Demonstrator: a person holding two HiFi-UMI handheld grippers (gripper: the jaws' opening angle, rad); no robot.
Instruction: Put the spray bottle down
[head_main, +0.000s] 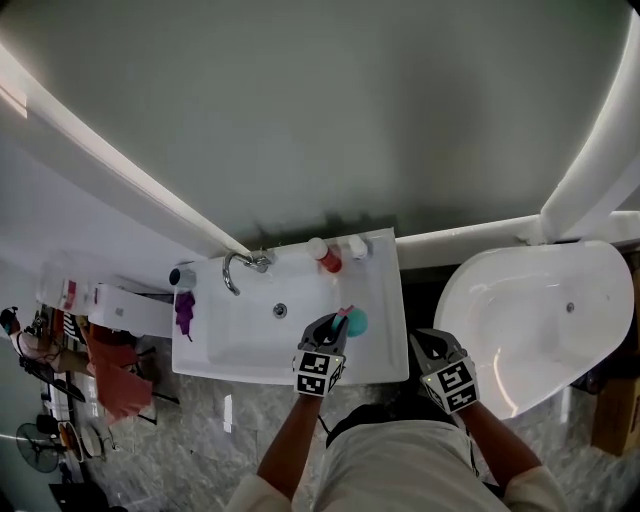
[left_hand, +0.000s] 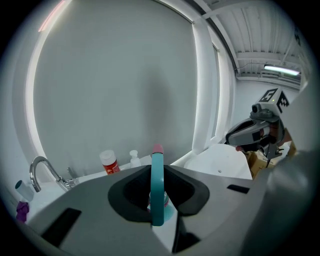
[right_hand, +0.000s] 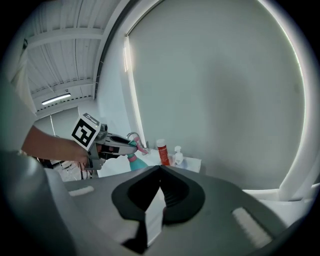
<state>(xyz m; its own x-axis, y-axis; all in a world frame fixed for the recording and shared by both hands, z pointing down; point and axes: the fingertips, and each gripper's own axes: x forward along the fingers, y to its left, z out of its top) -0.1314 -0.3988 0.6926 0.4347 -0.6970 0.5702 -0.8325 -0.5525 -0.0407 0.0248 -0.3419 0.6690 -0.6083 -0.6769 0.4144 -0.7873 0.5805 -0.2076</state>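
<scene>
Your left gripper is clamped on the teal spray bottle, over the white sink. Your right gripper hangs just beside the sink, its jaws together and empty.

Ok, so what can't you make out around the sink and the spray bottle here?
Spray bottle body: left gripper view, mostly behind the jaws gripping it.
Red bottle label: too small in every view.
Purple item at the left end of the sink: head view, too small to identify.
</scene>
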